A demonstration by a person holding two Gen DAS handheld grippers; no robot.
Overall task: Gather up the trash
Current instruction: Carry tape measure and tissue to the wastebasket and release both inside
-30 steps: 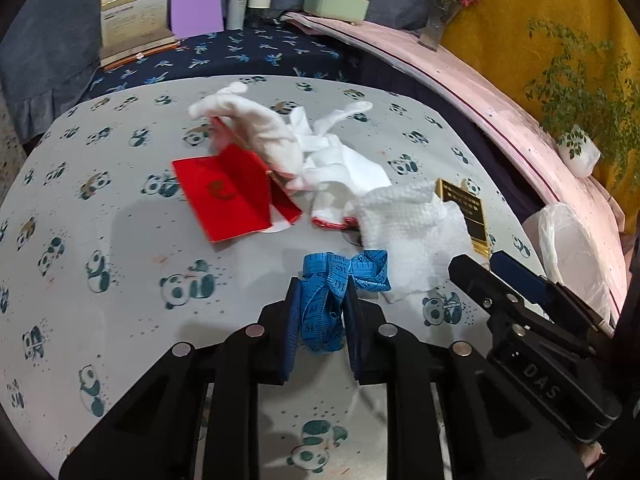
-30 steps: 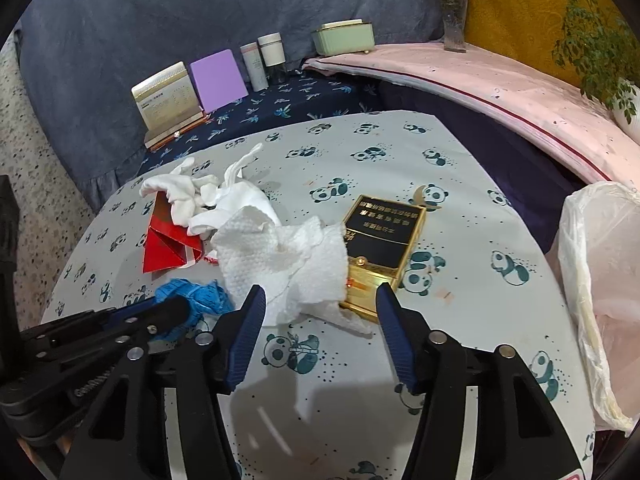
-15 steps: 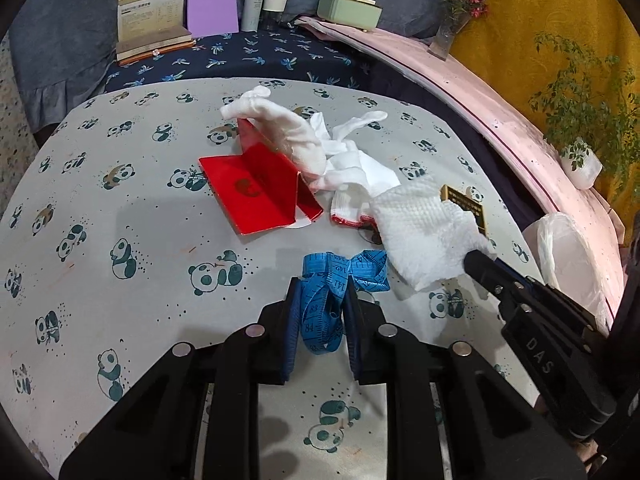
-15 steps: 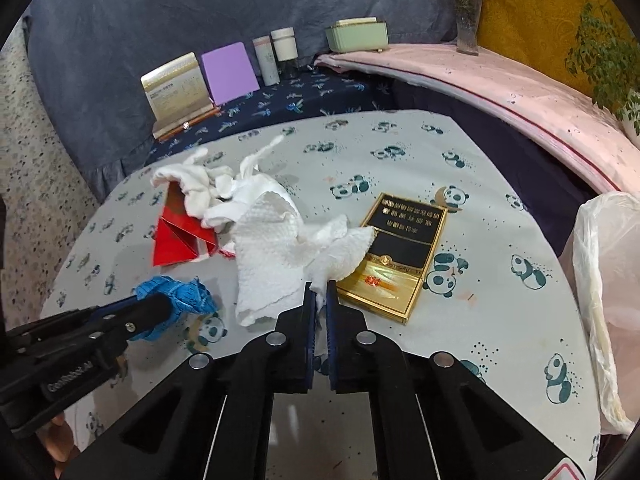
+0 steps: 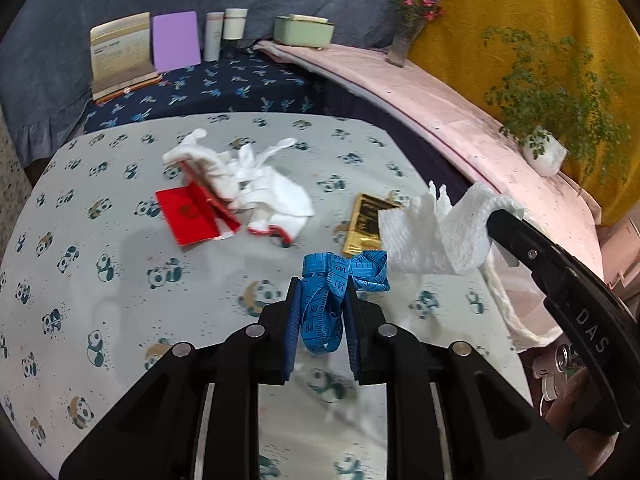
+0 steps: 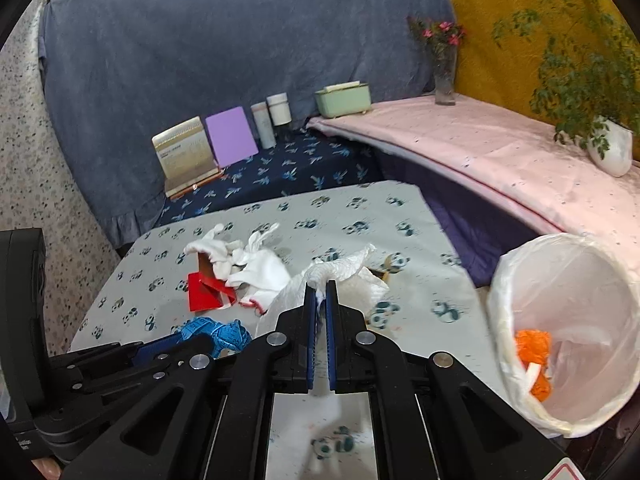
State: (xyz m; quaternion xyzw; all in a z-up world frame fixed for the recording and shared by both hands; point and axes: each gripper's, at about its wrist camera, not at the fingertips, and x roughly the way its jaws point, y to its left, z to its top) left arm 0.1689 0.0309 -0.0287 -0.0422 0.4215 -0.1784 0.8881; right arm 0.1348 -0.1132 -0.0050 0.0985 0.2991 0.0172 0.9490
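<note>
The right gripper (image 6: 319, 286), wide open a second ago, is now clenched on the paper towel (image 5: 436, 236) and has lifted it off the worktop (image 5: 120, 248). The left gripper (image 5: 322, 300) grips the blue tape measure (image 5: 336, 280). Both pieces look ready for the bin bag (image 6: 568, 280) alongside.

Panda table (image 5: 100, 280): red packet (image 5: 188, 216), gloves (image 5: 264, 196), gold box (image 5: 366, 224).

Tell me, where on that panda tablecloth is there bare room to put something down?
The left side of the panda tablecloth, left of the red folder, is bare, as is the far strip behind the white gloves. The middle is crowded: folder, gloves and gold box lie close together. The near right edge borders the bin bag.
</note>
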